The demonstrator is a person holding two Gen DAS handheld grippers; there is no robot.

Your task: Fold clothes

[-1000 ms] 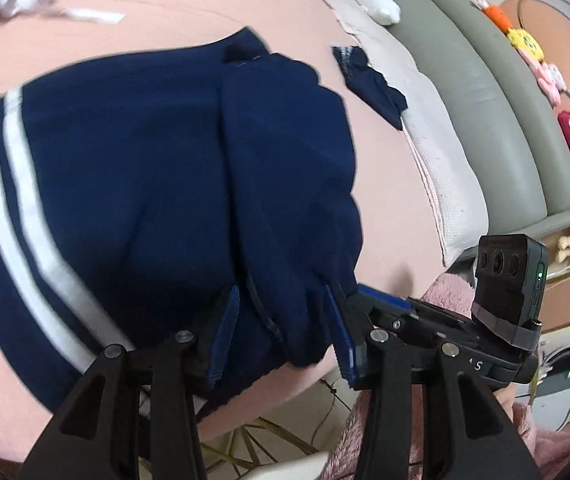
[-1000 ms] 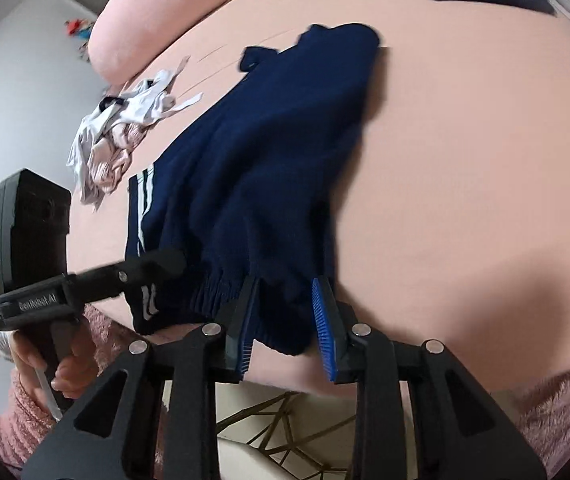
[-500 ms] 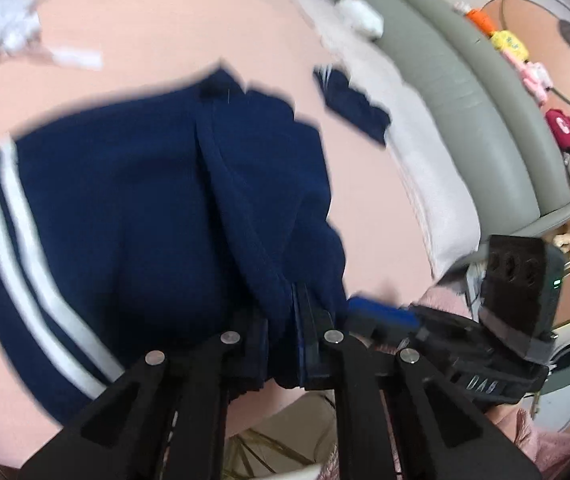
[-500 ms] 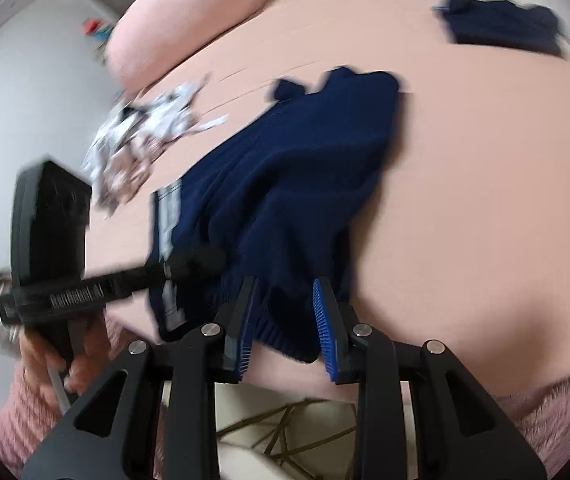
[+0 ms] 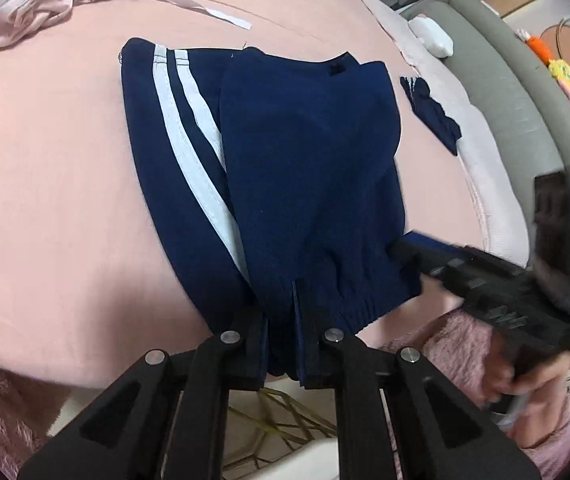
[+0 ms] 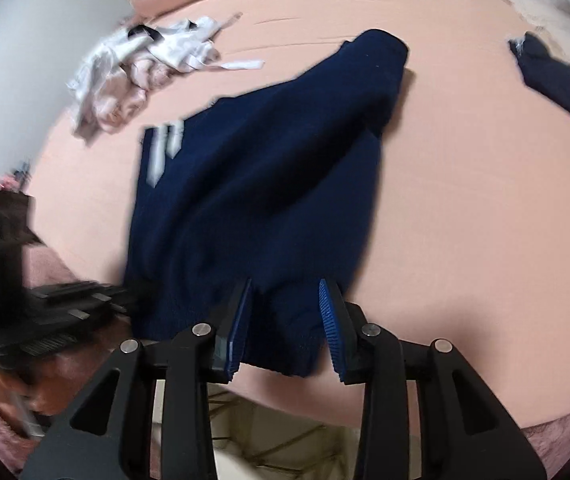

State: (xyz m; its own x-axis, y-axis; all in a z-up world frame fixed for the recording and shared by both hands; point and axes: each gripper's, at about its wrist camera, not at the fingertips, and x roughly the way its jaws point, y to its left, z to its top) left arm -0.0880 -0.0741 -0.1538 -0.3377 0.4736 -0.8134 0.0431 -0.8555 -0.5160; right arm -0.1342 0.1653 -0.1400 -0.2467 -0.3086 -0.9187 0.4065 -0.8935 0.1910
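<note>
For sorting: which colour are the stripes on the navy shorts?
White stripes; clearest in the left wrist view.

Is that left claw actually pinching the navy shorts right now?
Touching. In the left wrist view the left gripper has its jaws closed tight on the waistband hem of the navy shorts, fabric bunched between them.

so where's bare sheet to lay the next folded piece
Bare pink sheet lies between the navy shorts and the small navy item. More lies left of the stripes, below the white clothes pile. The near edge is crowded by both grippers.
</note>
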